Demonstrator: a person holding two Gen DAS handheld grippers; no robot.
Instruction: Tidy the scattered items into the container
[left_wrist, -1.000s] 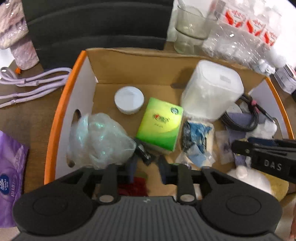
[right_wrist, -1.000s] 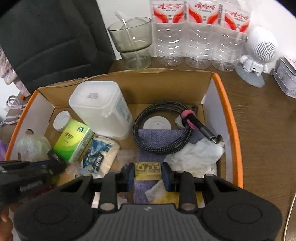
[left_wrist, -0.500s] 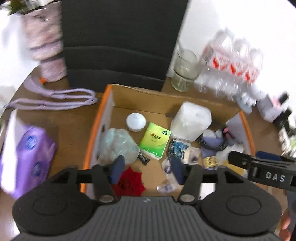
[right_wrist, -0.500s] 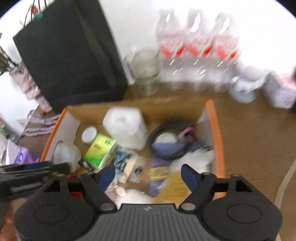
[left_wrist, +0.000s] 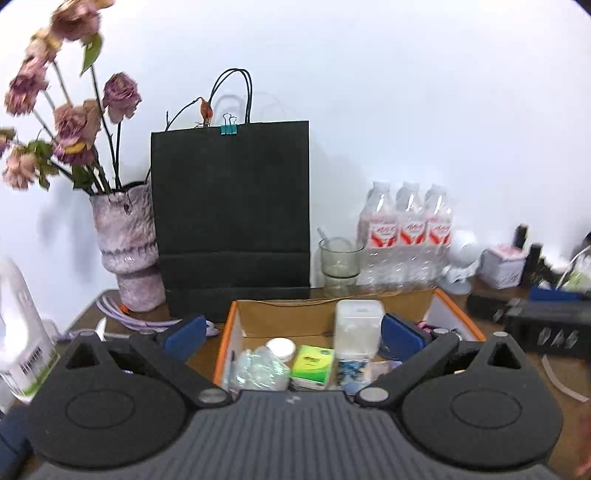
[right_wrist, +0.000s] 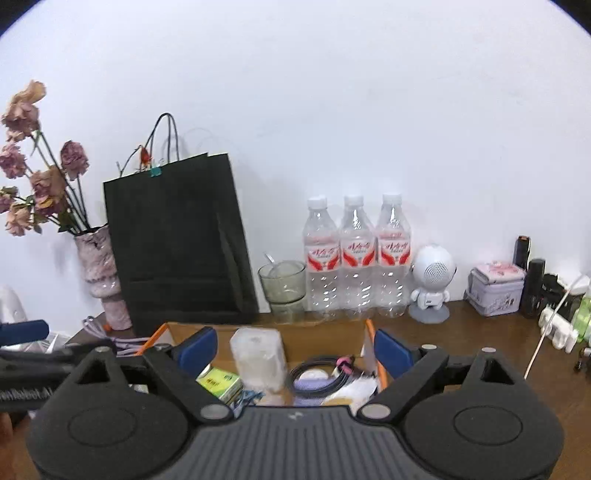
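The orange-edged cardboard box (left_wrist: 226, 334) (right_wrist: 369, 326) sits on the brown table and holds several items: a white plastic jar (left_wrist: 357, 328) (right_wrist: 258, 356), a green tissue pack (left_wrist: 312, 365) (right_wrist: 218, 380), a clear crumpled bag (left_wrist: 258, 371), a white lid (left_wrist: 280, 346) and a coiled black cable (right_wrist: 319, 374). My left gripper (left_wrist: 293, 336) is open wide and empty, raised back from the box. My right gripper (right_wrist: 293, 349) is open wide and empty, also raised; its body shows in the left wrist view (left_wrist: 546, 321).
A black paper bag (left_wrist: 231, 221) (right_wrist: 177, 240), a vase of dried flowers (left_wrist: 125, 243), a glass cup (left_wrist: 338, 260), three water bottles (right_wrist: 356, 258), a white robot speaker (right_wrist: 432, 280) and a tin (right_wrist: 496, 288) stand behind the box. A purple cord (left_wrist: 122, 315) lies at left.
Both grippers opened wide, let go of what they held into the box, and pulled up and back. The views now tilt toward the wall.
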